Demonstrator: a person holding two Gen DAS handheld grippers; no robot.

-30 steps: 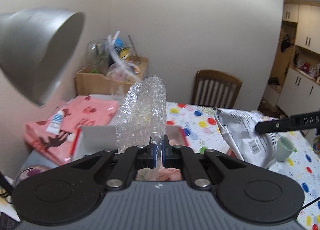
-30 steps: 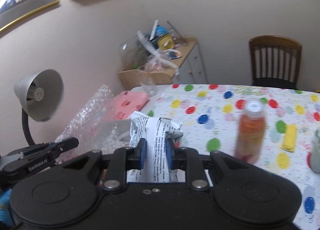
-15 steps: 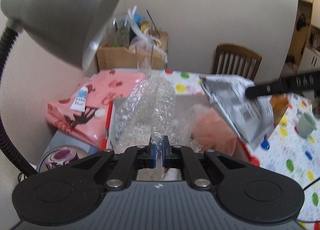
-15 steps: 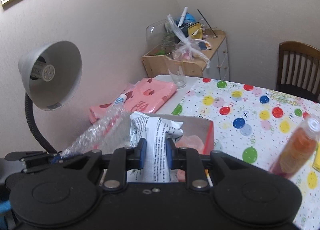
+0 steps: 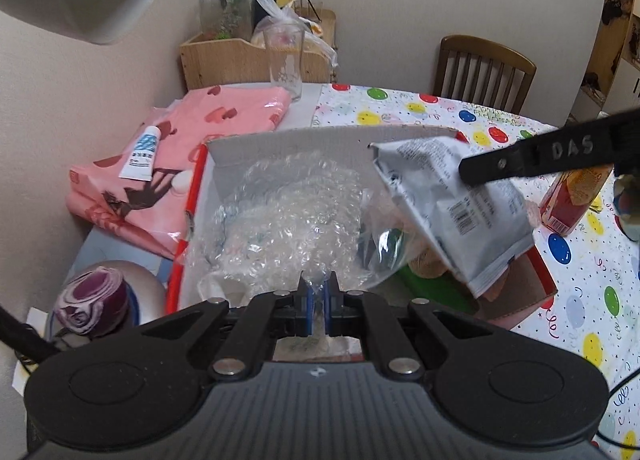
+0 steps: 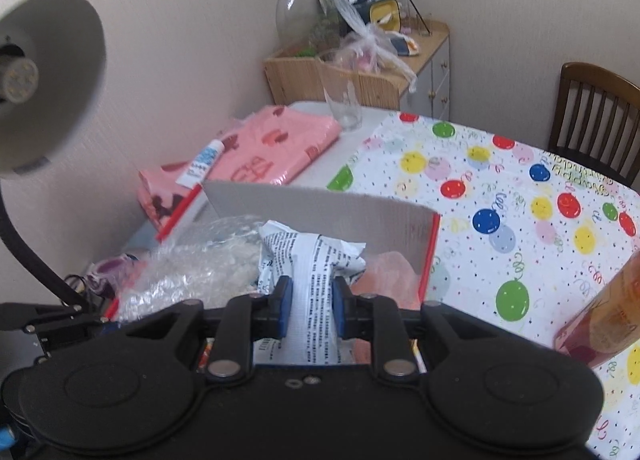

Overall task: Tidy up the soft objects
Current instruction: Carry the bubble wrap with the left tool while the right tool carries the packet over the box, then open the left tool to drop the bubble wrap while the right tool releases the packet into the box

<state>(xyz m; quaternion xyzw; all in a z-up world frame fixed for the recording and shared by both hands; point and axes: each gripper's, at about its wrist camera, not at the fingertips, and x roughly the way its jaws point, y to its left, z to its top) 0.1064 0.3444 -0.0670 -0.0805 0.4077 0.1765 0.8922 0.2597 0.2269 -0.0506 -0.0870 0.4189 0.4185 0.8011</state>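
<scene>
Left gripper fingers pinch the bubble wrap, already slumped into the cardboard box; right gripper fingers clamp the silver pouch above it, likely for dropping in.

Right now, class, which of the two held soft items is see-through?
The bubble wrap in the left gripper; the right gripper holds an opaque grey printed pouch.

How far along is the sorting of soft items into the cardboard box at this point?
Done: a pink soft item already lies in the open cardboard box.

In hand: the left gripper pinches the clear bubble wrap, now lying in the box; the right gripper holds the grey printed pouch over the box.

Left: releasing both; the folded pink cloth sits outside.
</scene>
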